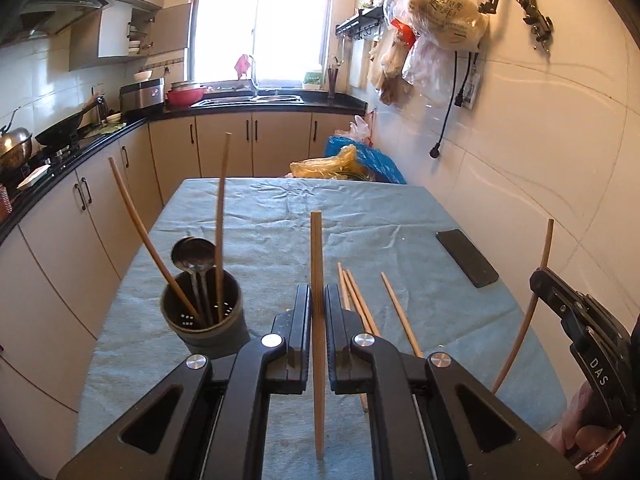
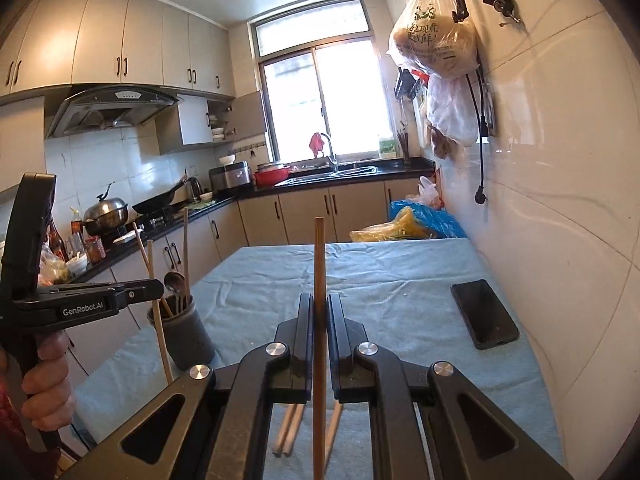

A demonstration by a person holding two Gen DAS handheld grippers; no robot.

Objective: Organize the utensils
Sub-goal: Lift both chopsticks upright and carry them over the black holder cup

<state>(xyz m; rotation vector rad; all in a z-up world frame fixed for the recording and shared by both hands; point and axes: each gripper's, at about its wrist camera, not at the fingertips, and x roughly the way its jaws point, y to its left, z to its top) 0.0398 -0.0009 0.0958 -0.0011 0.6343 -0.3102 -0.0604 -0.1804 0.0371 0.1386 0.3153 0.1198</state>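
My left gripper is shut on a wooden chopstick, held upright above the table. A dark utensil cup stands to its left and holds two chopsticks and metal spoons. Three loose chopsticks lie on the cloth just right of the left gripper. My right gripper is shut on another upright chopstick; it also shows at the right edge of the left wrist view. The cup stands at the left in the right wrist view, behind the left gripper.
The table has a blue-grey cloth. A black phone lies at its right side near the tiled wall. Plastic bags sit beyond the far edge. Kitchen counters run along the left.
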